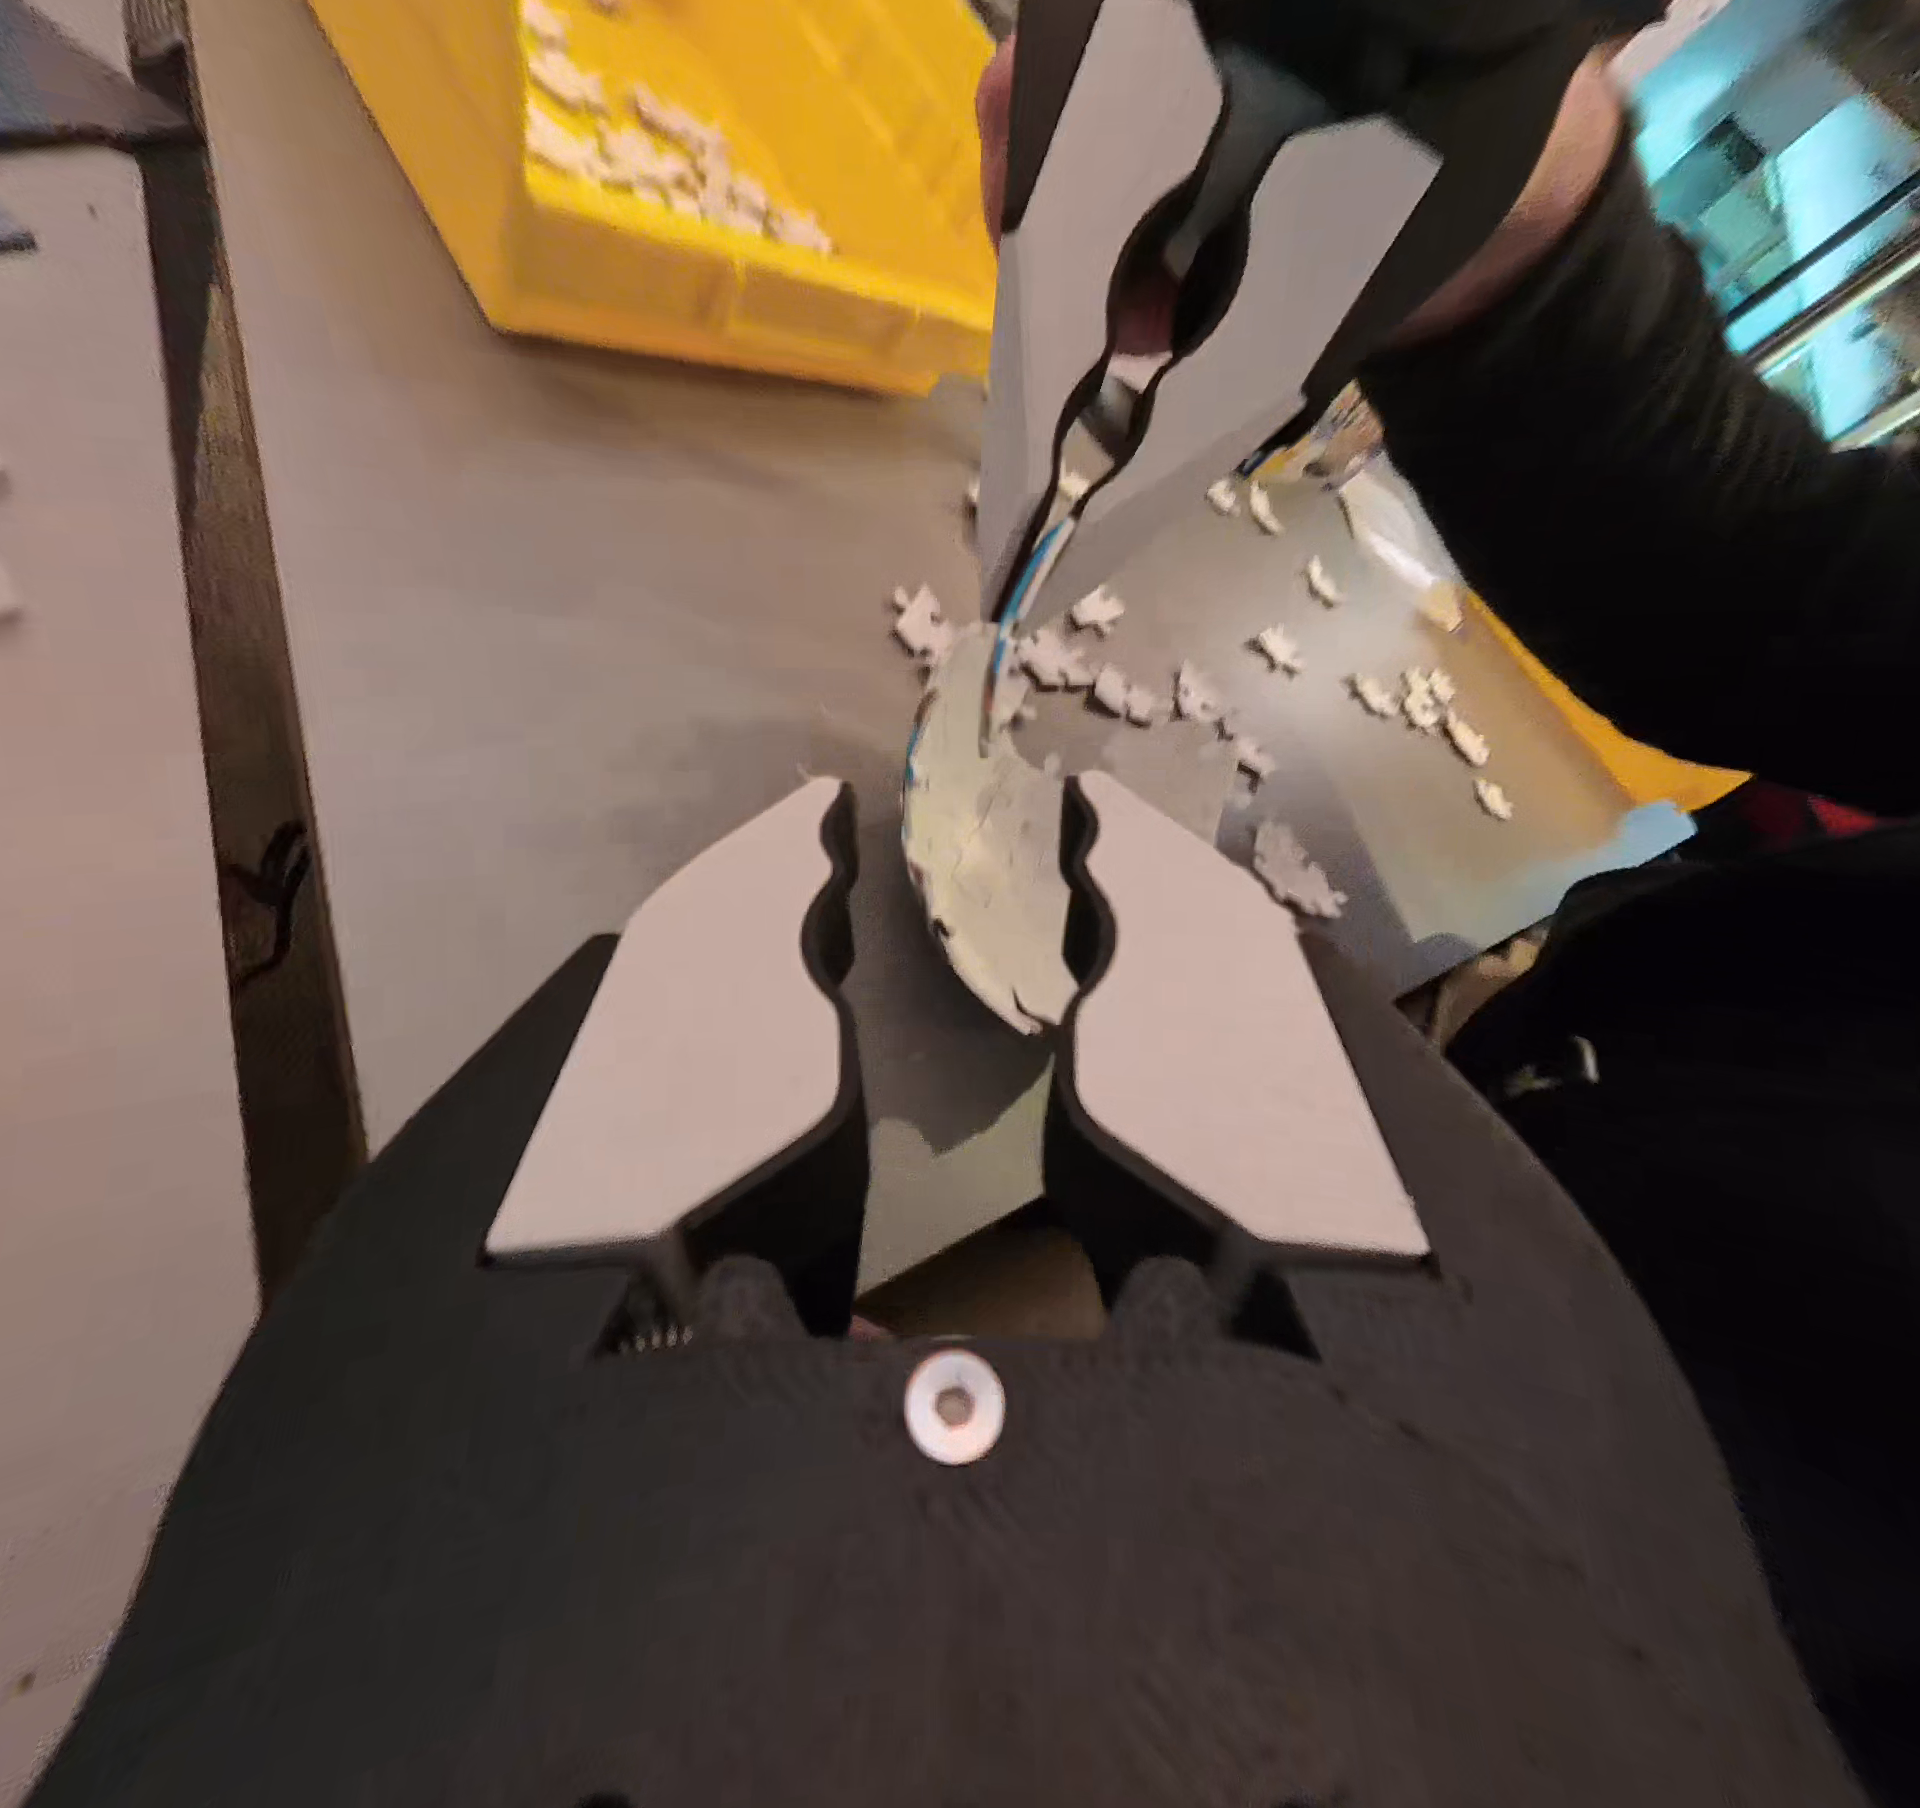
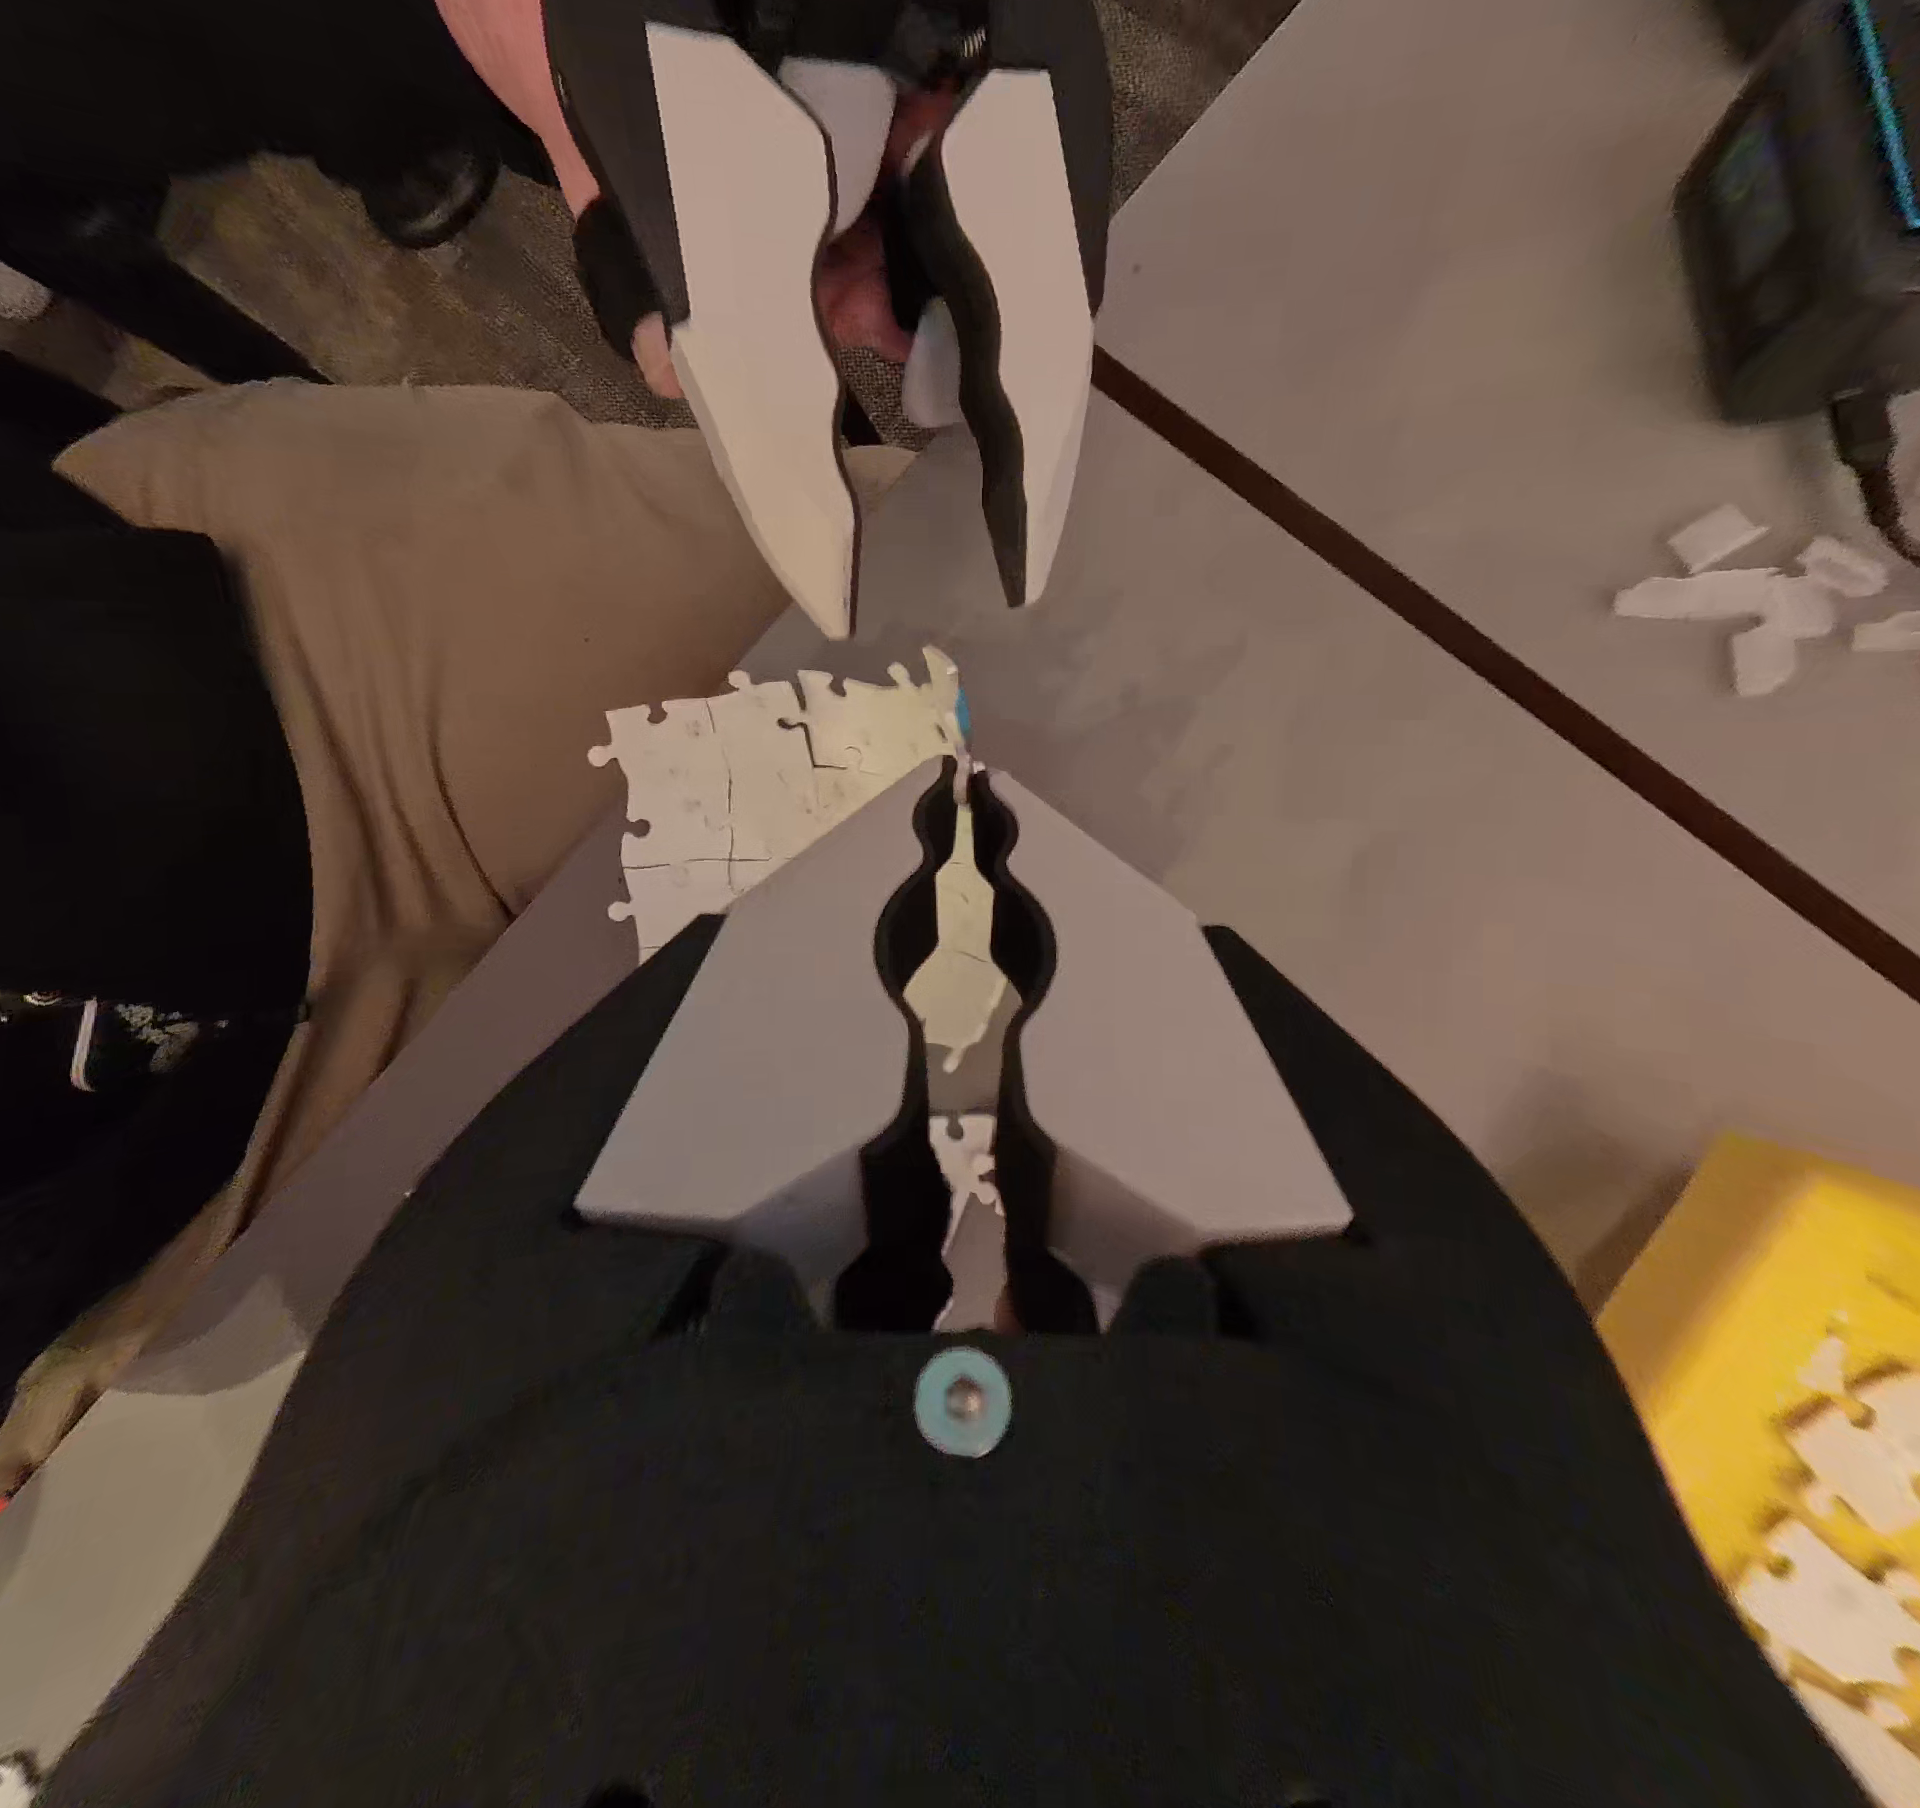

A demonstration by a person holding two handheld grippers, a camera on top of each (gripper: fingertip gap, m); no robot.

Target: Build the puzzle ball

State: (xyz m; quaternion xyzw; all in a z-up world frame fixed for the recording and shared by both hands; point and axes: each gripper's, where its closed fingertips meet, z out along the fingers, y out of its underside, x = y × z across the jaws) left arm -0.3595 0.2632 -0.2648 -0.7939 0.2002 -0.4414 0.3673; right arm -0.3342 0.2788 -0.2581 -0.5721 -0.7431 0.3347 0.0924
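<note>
**Right tongs clamp curved puzzle section, left tongs spread near it**

Right gripper (image 2: 961, 782) – fingers pinched together at the tips on the edge of the assembled puzzle section (image 2: 727, 782), a curved sheet of interlocked pale pieces w/ a bit of blue at the rim. In the left wrist view the same gripper (image 1: 1003, 605) comes down from above and grips the section (image 1: 982, 875) by its upper edge; the sheet hangs below the tips, bowed like a shell, above the grey table (image 1: 582, 615).

Left gripper (image 1: 961, 802) – jaws apart, nothing held. The section's lower part sits between its two fingers, close against the right-hand finger; can't tell if it actually touches. In the right wrist view the left gripper (image 2: 930, 615) points down at the section's top edge from the opposite side, tips just clear of it.

Loose puzzle pieces (image 1: 1278, 657) lie scattered on the table beyond the section, mostly white side up. A yellow bin (image 1: 727, 127) w/ more pieces inside sits further back at left; in the right wrist view it shows at the lower right corner (image 2: 1766, 1270). A dark seam (image 2: 1507, 667) runs between two table tops. Small white scraps (image 2: 1766, 595) lie near a black device (image 2: 1808, 231) at upper right. A person's black sleeve (image 1: 1662, 511) shows behind the right gripper.
</note>
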